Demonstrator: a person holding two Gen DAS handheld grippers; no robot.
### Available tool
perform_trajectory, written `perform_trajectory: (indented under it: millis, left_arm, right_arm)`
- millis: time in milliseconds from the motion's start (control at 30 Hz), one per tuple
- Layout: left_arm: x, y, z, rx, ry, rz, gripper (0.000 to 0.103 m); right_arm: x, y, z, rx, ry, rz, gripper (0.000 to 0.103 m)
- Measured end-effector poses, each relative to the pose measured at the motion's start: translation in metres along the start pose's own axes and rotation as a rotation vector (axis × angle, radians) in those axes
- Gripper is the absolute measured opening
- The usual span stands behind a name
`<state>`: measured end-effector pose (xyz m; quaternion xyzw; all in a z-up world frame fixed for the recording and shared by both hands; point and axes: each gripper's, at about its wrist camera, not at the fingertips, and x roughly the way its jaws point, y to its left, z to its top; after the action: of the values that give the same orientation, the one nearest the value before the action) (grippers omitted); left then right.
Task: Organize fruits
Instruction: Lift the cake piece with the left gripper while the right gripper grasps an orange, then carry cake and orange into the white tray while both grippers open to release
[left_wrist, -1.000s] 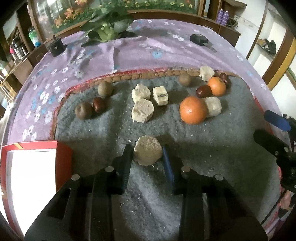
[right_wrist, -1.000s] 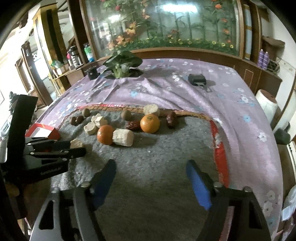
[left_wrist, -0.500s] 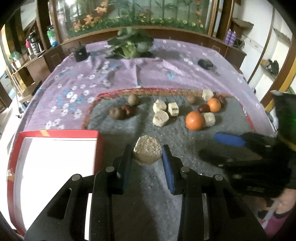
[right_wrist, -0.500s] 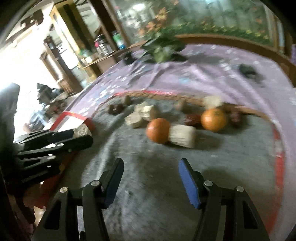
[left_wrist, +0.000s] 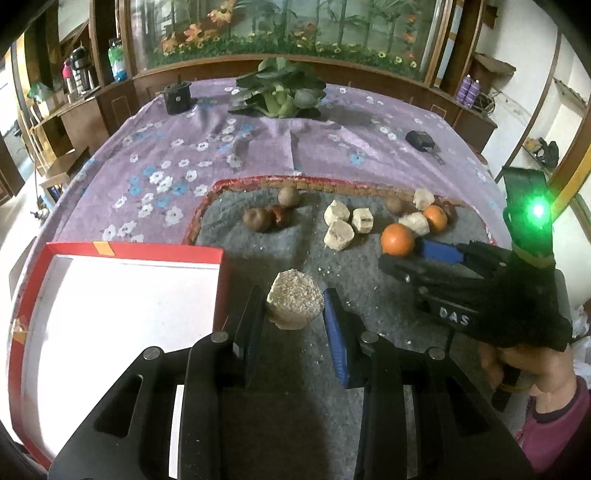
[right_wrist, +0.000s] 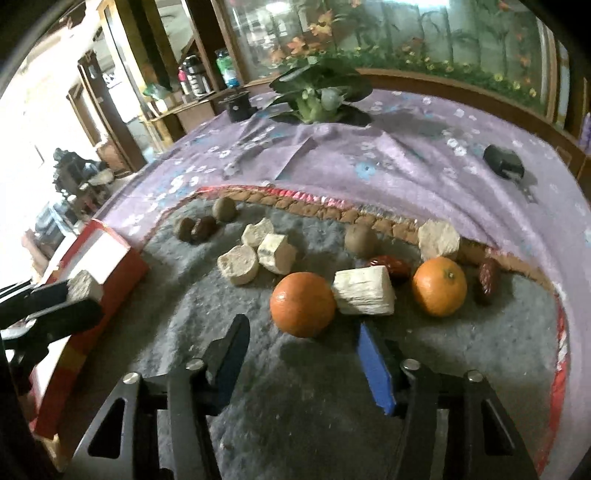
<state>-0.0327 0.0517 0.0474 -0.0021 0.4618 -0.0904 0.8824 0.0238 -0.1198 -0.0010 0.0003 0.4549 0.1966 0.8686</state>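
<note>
My left gripper (left_wrist: 293, 314) is squeezing a crumbly tan cake (left_wrist: 294, 302) between its two pads. It holds the cake up beside the corner of the red box (left_wrist: 129, 251), which is white inside. My right gripper (right_wrist: 303, 354) is closing, but nothing is between its pads yet. The near orange (right_wrist: 303, 304) sits on the grey mat (right_wrist: 314, 406) just past its tips, touching a pale block (right_wrist: 364, 291). A second orange (right_wrist: 439, 286) lies further right. Brown round fruits (left_wrist: 256, 219) and dark red dates (right_wrist: 391, 266) sit near the mat's far edge.
</note>
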Motion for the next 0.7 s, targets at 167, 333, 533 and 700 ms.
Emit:
perform_trajectory:
  millis: [167, 333, 533, 700]
  left_arm:
    - [-0.002, 0.004, -0.002, -0.013, -0.001, 0.007, 0.031]
    - [-0.009, 0.010, -0.009, -0.029, -0.006, 0.012, 0.031]
    - [-0.019, 0.020, -0.014, -0.057, -0.019, 0.026, 0.031]
    - [-0.029, 0.030, -0.019, -0.073, -0.037, 0.058, 0.031]
  right_arm:
    - [0.003, 0.001, 0.004, 0.005, -0.026, -0.016, 0.030]
    - [-0.004, 0.005, 0.001, 0.013, -0.057, -0.003, 0.029]
    - [-0.035, 0.021, -0.009, -0.015, -0.087, 0.030, 0.029]
    - [-0.054, 0.045, -0.020, -0.047, -0.102, 0.054, 0.029]
